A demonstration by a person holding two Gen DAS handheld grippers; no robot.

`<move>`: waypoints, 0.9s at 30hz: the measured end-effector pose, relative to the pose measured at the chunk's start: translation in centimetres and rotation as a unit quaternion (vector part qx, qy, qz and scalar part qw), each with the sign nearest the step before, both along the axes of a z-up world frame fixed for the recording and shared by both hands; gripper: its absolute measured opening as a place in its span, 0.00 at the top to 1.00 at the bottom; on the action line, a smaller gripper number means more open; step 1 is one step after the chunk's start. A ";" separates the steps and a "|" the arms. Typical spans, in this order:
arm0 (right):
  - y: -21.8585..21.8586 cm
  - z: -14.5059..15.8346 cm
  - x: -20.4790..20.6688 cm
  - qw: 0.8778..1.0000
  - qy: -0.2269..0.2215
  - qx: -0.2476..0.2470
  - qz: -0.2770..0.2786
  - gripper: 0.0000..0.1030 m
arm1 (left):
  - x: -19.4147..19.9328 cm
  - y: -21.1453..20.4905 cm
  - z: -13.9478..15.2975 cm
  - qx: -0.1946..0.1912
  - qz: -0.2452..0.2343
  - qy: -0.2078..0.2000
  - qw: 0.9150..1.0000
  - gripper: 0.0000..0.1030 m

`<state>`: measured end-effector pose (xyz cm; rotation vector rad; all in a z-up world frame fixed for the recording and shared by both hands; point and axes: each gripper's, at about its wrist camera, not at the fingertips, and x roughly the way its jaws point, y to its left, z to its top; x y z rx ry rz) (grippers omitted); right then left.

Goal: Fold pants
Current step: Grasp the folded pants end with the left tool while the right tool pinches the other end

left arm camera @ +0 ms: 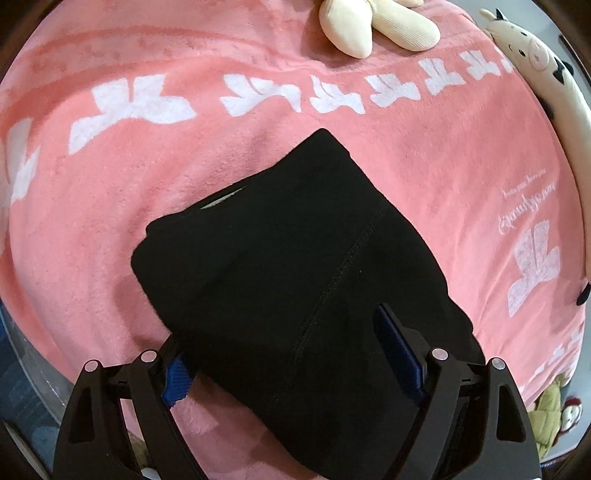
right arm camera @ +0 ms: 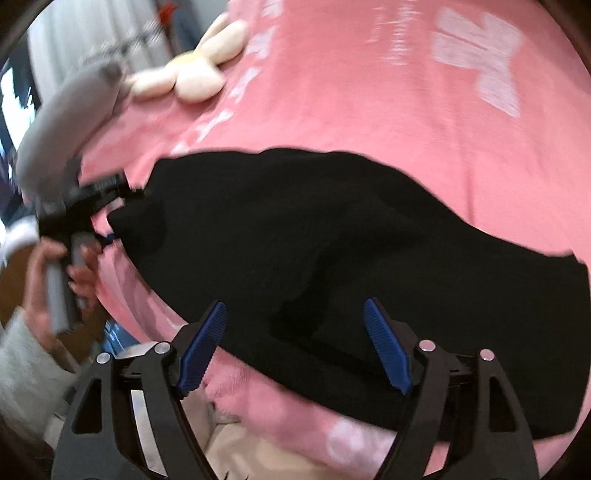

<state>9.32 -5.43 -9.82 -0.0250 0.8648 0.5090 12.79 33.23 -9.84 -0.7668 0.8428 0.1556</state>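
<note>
Two grippers sit at the near edge of the pants [left arm camera: 295, 258], both pitched down at the cloth. Left gripper [left arm camera: 291, 358]: jaws spread wide, straddling the near corner of the bundle, pads not pressing, so released. Right gripper [right arm camera: 295, 347]: jaws also apart over the near hem, nothing pinched; view blurred. Pants lie as a compact black stack on the pink blanket [left arm camera: 110, 229], seam running near to far. Judged step: late, last fold or squaring up. Next move calls for closing on a near edge and carrying it to the far edge. Hand [right arm camera: 48, 280] at left grips the other tool's handle. Plush toy [left arm camera: 373, 26] lies far, well apart.
</note>
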 end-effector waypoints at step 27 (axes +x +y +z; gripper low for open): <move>-26.9 17.7 -3.7 0.914 -0.185 0.086 -0.351 0.86 | 0.0 -0.3 0.0 0.007 -0.029 0.014 0.999 0.18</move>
